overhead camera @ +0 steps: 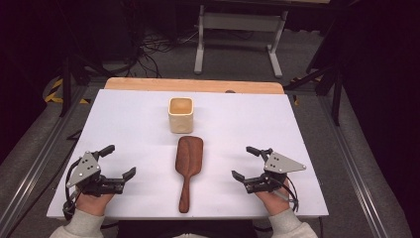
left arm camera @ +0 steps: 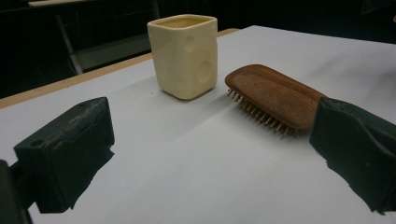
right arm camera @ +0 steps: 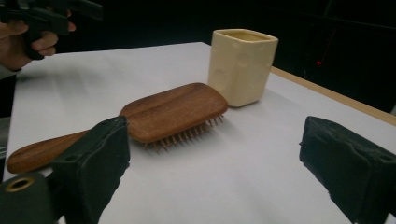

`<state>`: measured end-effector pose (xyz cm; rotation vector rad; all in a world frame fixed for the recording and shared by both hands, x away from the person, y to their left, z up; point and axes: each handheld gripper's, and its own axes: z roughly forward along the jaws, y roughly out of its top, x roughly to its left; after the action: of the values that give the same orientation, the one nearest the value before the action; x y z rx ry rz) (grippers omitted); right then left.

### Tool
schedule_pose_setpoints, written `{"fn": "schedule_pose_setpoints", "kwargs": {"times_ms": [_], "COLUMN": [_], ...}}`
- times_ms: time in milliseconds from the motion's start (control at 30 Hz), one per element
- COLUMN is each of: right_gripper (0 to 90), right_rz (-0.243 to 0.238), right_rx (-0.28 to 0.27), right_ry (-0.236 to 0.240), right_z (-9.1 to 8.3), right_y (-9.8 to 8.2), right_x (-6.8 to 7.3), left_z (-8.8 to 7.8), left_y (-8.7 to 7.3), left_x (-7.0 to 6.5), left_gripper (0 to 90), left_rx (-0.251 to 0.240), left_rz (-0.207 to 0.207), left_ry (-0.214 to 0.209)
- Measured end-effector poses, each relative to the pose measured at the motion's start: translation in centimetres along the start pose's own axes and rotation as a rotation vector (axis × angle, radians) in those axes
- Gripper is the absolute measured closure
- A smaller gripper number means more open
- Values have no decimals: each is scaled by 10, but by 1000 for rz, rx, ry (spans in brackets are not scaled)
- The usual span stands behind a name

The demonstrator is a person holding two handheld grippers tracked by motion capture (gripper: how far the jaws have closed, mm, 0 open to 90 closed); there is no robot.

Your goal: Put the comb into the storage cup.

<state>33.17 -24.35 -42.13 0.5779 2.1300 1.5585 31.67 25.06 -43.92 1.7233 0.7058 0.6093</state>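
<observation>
The dark brown wooden paddle hairbrush lies bristles down in the middle of the white table, between your two hands and touching neither. Its long axis runs straight away from you: thin handle toward your edge of the table, broad head toward the cream square ceramic cup, which stands upright just beyond the head, near it but apart. Your left gripper sits to the left of the handle, jaws apart with nothing between them. Your right gripper sits to the right, jaws also wide apart and empty, and both grippers aim inward at the brush. In the high view the two look about equally near, so either hand could go. In the right gripper view the brush lies ahead and left of the jaws, handle behind the left-hand jaw; in the left gripper view the head is ahead and right, partly behind the right-hand jaw, with the cup straight ahead. My read: the handle end is nearest you, so you'd close across the axis there, coming in from the side.
</observation>
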Motion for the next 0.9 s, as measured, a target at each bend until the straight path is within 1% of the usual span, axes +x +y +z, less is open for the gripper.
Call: {"fn": "schedule_pose_setpoints", "kwargs": {"times_ms": [33,67,100,133,167,200,300,367,400,467,500,567,633,900], "right_gripper": [124,129,144,144,167,167,189,192,200,204,210,213,233,276], "right_rz": [-7,-7,-7,-7,-9,-9,-19,-24,-29,-31,-35,-35,-50,-79], "right_rx": [3,6,11,11,16,16,30,30,29,28,34,33,48,56], "right_ry": [21,32,42,42,72,72,106,116,131,139,160,168,196,238], "right_z": [4,7,9,9,15,15,27,33,38,41,47,49,58,74], "right_y": [4,6,8,8,12,12,19,22,25,26,30,31,35,44], "right_x": [1,2,3,3,5,5,10,12,14,14,17,18,23,31], "left_z": [0,0,0,0,0,0,-1,-1,-1,-1,-1,-1,-1,-1], "left_y": [0,0,0,0,0,0,0,0,0,0,0,-1,0,-1], "left_x": [0,0,0,0,0,0,1,1,1,2,2,2,2,3], "left_gripper": [10,10,10,11,11,11,11,11,11,11,11,11,11,11], "left_rx": [4,3,3,3,1,1,-1,0,3,2,1,0,1,7], "left_rz": [0,-1,-1,-1,-1,-1,-2,-2,-5,-2,-4,-4,-4,-5], "left_ry": [1,2,2,2,2,2,3,4,3,3,3,3,3,4]}}
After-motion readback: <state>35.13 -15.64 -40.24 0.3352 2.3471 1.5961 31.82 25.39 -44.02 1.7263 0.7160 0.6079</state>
